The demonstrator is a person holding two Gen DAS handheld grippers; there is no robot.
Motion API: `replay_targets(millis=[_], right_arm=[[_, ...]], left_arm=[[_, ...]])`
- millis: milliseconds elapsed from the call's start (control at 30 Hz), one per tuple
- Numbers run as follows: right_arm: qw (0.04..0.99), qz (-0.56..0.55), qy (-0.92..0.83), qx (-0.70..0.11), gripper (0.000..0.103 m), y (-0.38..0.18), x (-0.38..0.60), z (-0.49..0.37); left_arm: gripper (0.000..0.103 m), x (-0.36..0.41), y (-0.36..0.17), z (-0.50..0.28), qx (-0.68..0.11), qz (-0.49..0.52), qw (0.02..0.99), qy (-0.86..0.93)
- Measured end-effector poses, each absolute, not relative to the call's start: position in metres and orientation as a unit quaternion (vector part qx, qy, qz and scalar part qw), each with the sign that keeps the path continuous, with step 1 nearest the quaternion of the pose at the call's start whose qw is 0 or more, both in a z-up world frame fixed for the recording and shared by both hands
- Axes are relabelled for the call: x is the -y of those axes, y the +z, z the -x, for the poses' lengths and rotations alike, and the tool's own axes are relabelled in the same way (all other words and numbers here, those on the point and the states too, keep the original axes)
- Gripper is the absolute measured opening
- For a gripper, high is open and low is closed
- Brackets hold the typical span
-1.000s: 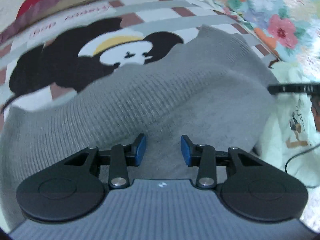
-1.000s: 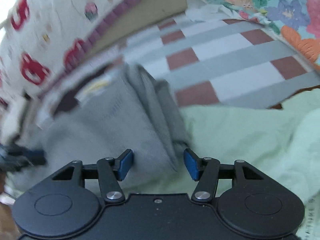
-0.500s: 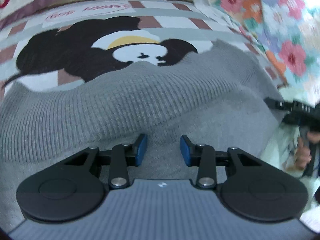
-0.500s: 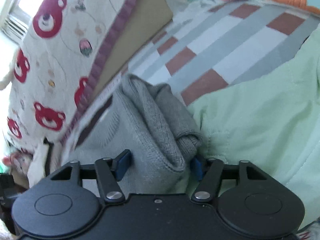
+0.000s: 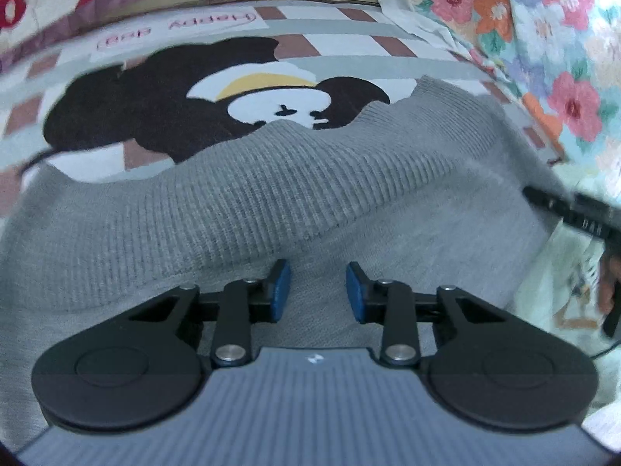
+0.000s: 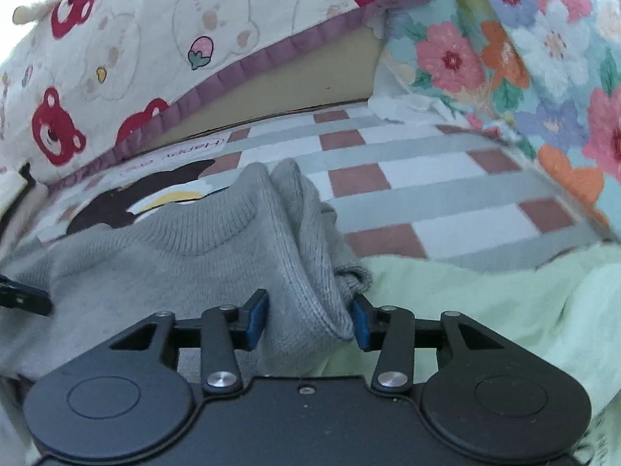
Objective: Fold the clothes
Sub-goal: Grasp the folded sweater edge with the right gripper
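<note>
Jaws of your left gripper (image 5: 317, 291) and right gripper (image 6: 308, 318) were both closing on bunched folds of the grey sweater (image 5: 271, 202), which lay rumpled on the checked bedspread (image 6: 427, 178), so folding had barely begun.

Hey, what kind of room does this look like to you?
Probably a bedroom, with the work done on a bed. A gray sweater lies on a checked bedsheet, a bear-print quilt sits behind it, and a floral blanket is off to the right.
</note>
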State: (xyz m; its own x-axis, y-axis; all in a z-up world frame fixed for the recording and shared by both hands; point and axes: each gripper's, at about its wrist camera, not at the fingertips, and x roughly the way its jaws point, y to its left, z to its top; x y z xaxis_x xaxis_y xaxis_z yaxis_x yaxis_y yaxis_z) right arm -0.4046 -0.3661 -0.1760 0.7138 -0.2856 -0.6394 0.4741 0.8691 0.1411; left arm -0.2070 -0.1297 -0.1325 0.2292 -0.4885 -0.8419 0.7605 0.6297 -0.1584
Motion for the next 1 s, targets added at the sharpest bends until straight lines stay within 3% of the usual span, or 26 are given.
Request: replay_targets(millis=[233,300,400,500,800,867,900,1000], right_arm=[[0.933,-0.106,-0.166,-0.301,0.049,-0.166,0.367,0.400],[0.926,-0.183,-0.157,-0.292,0.051,-0.174,0.383,0.399],[0.868,-0.384,-0.149,-0.276,0.051,-0.195,0.415,0.410],[0.834,-0.472,-0.134,-0.253,0.051,-0.204,0.417,0.420],[0.855,-0.426,-0.175,-0.240,0.063,-0.217,0.392,0.404],[0.879,-0.384,-0.169,-0.225,0.044,-0.204,0.388,0.400],[0.893,-0.362,-0.160,-0.216,0.026,-0.195,0.384,0.398],[0.928,-0.291,-0.129,-0.193,0.024,-0.167,0.372,0.393]], left_arm=[[0.027,0.131,-0.131,0.206,-0.464,-0.163,0.772,-0.402],[0.027,0.133,-0.129,0.204,-0.466,-0.156,0.774,-0.400],[0.027,0.136,-0.121,0.203,-0.451,-0.146,0.783,-0.403],[0.027,0.148,-0.110,0.201,-0.427,-0.142,0.789,-0.419],[0.028,0.181,-0.141,0.191,-0.466,-0.126,0.774,-0.410],[0.028,0.176,-0.141,0.187,-0.475,-0.102,0.774,-0.405],[0.028,0.174,-0.142,0.186,-0.478,-0.093,0.774,-0.404],[0.028,0.166,-0.145,0.184,-0.484,-0.070,0.773,-0.403]])
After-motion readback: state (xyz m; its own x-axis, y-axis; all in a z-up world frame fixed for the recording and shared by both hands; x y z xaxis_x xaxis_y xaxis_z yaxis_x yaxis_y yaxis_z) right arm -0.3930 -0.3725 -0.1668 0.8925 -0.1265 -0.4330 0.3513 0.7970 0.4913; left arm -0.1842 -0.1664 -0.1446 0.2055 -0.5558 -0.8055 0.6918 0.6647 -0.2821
